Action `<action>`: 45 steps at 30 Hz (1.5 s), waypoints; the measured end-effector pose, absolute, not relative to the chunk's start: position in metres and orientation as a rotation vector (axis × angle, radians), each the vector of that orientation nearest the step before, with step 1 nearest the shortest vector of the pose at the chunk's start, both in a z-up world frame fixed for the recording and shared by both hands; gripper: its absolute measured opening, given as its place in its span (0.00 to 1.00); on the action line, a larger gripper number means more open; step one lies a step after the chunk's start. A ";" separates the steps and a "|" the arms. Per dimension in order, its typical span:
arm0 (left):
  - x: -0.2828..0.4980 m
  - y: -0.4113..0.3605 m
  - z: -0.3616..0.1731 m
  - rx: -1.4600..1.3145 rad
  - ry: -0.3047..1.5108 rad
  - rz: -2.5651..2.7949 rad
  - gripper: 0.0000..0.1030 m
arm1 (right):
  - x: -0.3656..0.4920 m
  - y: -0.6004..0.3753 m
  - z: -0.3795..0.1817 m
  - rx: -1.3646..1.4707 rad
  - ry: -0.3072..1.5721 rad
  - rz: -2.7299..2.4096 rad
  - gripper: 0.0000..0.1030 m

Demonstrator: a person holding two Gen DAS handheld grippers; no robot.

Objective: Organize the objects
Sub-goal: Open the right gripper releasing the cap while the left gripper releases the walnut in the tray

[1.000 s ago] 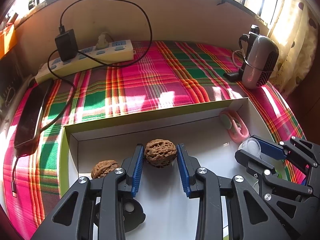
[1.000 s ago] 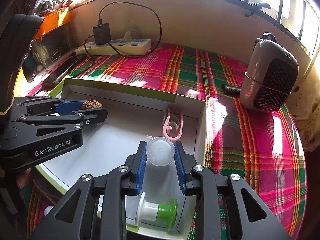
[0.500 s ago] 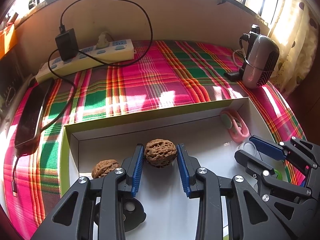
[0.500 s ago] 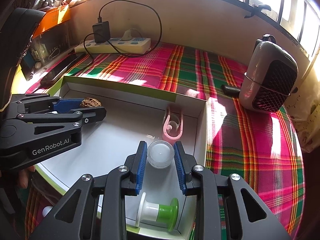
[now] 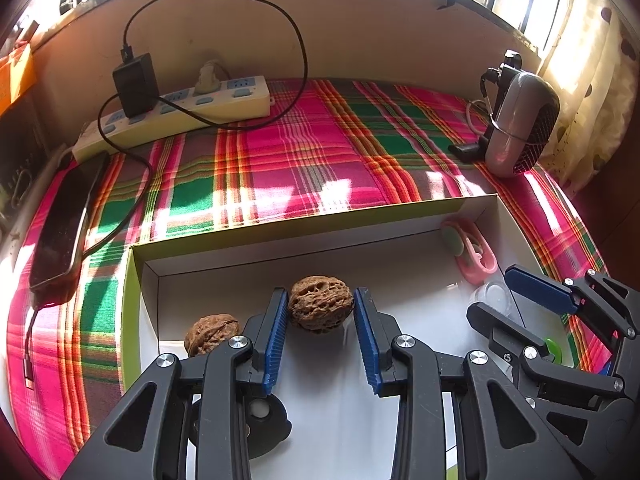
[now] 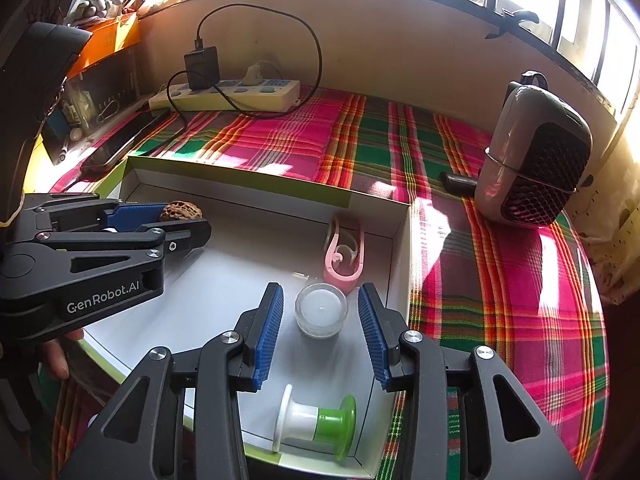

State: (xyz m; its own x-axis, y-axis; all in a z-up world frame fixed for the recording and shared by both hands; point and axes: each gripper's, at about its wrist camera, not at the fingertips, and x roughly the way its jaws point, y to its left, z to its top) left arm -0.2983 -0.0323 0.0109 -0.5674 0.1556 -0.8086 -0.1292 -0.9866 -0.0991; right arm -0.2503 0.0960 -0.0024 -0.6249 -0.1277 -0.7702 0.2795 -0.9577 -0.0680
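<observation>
A white box (image 5: 240, 264) with green outer walls lies on the plaid cloth. My left gripper (image 5: 320, 308) is shut on a brown walnut (image 5: 320, 304) just above the box floor. A second walnut (image 5: 212, 332) lies to its left. My right gripper (image 6: 320, 312) is open, its pads (image 6: 272, 332) apart from a small clear cup (image 6: 321, 314) that stands on the box floor (image 6: 224, 280) between them. A pink clip (image 6: 344, 256) lies beyond the cup, and a white and green spool (image 6: 316, 424) lies under the gripper. The left gripper and walnut show in the right wrist view (image 6: 180, 212).
A power strip (image 5: 180, 112) with a black charger and cable lies at the back. A dark phone (image 5: 64, 224) lies at the left. A small grey heater (image 6: 532, 160) stands at the right. A black round object (image 5: 256, 424) lies under the left gripper.
My right gripper has opened and let go of the clear cup, which now stands on the box floor. The left gripper still holds the walnut in place.
</observation>
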 end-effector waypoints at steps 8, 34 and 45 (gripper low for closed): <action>-0.294 -0.032 0.020 -1.339 -0.043 2.669 0.31 | -0.248 0.094 0.002 1.209 0.280 -2.641 0.46; -0.232 -0.033 0.057 -1.224 -0.029 2.733 0.31 | -0.203 0.105 0.036 1.121 0.206 -2.723 0.47; -0.192 -0.055 0.060 -1.198 -0.079 2.765 0.31 | -0.173 0.115 0.043 1.098 0.172 -2.755 0.47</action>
